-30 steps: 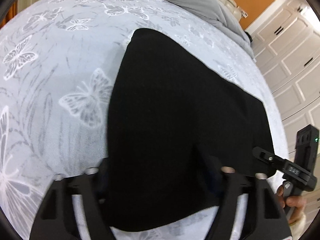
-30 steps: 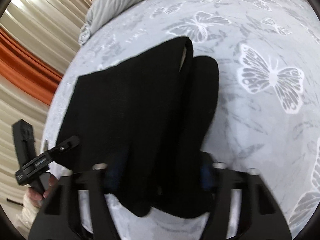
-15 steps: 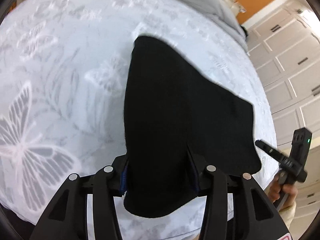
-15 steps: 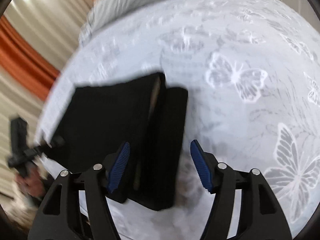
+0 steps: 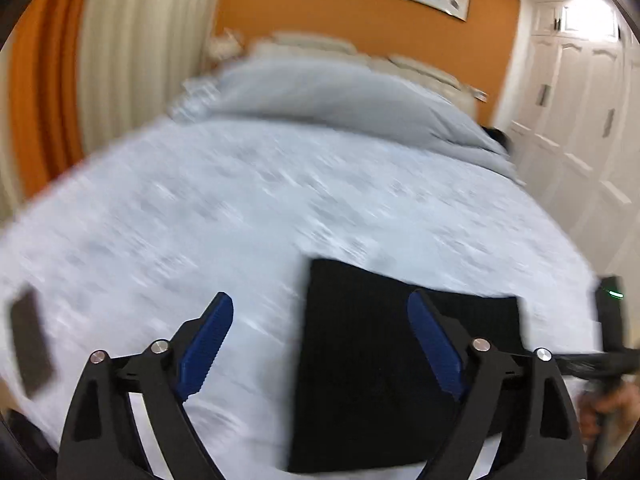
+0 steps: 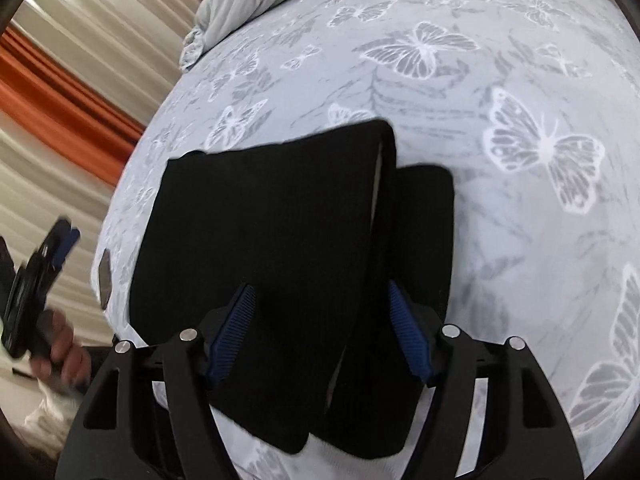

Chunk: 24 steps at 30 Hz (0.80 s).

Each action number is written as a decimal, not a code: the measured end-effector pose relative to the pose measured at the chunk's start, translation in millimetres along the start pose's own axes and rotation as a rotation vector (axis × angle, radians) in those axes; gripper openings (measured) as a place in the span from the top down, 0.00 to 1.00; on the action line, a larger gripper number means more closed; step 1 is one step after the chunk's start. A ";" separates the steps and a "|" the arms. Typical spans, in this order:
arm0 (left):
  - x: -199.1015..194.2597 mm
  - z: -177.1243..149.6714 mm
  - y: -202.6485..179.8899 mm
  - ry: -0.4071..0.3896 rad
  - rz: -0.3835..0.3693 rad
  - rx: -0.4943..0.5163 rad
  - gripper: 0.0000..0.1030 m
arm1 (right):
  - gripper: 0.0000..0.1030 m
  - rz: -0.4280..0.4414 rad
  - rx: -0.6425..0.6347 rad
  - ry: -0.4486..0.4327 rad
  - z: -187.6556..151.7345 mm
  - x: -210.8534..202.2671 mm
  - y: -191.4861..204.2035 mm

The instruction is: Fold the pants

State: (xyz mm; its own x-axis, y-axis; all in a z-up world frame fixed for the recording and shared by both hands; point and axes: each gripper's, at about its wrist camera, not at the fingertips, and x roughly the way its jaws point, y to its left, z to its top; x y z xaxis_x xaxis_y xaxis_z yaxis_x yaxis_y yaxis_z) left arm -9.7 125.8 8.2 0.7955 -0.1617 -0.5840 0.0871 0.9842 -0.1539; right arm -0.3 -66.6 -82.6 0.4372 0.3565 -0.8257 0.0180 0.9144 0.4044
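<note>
The black pants lie folded into a compact stack on the butterfly-print bedspread near the bed's front edge. In the left wrist view the pants sit low and right of centre. My left gripper is open and empty, raised above the bed, with its right finger over the pants. My right gripper is open and hovers over the folded stack; the cloth shows between its blue pads. The left gripper also shows at the left edge of the right wrist view.
A grey duvet is bunched at the head of the bed by the orange wall. A small dark flat object lies on the bed's left side. White wardrobe doors stand to the right, curtains to the left.
My left gripper has lifted off the pants, tilted up and swung left, jaws wider. My right gripper has come back closer over the stack. The pants lie still, folded.
</note>
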 end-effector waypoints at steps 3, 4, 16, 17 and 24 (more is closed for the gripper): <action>6.7 2.8 8.7 0.001 0.029 -0.021 0.16 | 0.80 0.027 -0.007 0.006 3.5 5.5 7.7; 12.0 3.5 13.5 0.026 0.016 -0.050 0.16 | 0.83 0.031 -0.018 -0.009 7.4 3.8 15.9; 4.8 39.2 94.5 -0.044 0.136 -0.314 0.16 | 0.84 0.354 -0.264 -0.074 86.8 -44.2 236.1; 3.5 40.6 112.3 -0.034 0.148 -0.366 0.16 | 0.84 0.371 -0.288 -0.071 94.8 -45.3 262.1; -13.9 38.8 176.6 -0.041 0.272 -0.488 0.16 | 0.84 0.401 -0.333 -0.046 112.9 -26.7 344.5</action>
State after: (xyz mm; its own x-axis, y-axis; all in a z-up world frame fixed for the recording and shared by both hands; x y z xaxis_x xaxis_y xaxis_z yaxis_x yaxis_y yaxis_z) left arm 17.9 304.6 20.1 0.7741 0.1056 -0.6242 -0.4045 0.8411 -0.3592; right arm 95.8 217.3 123.1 0.3898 0.6894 -0.6105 -0.4430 0.7216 0.5320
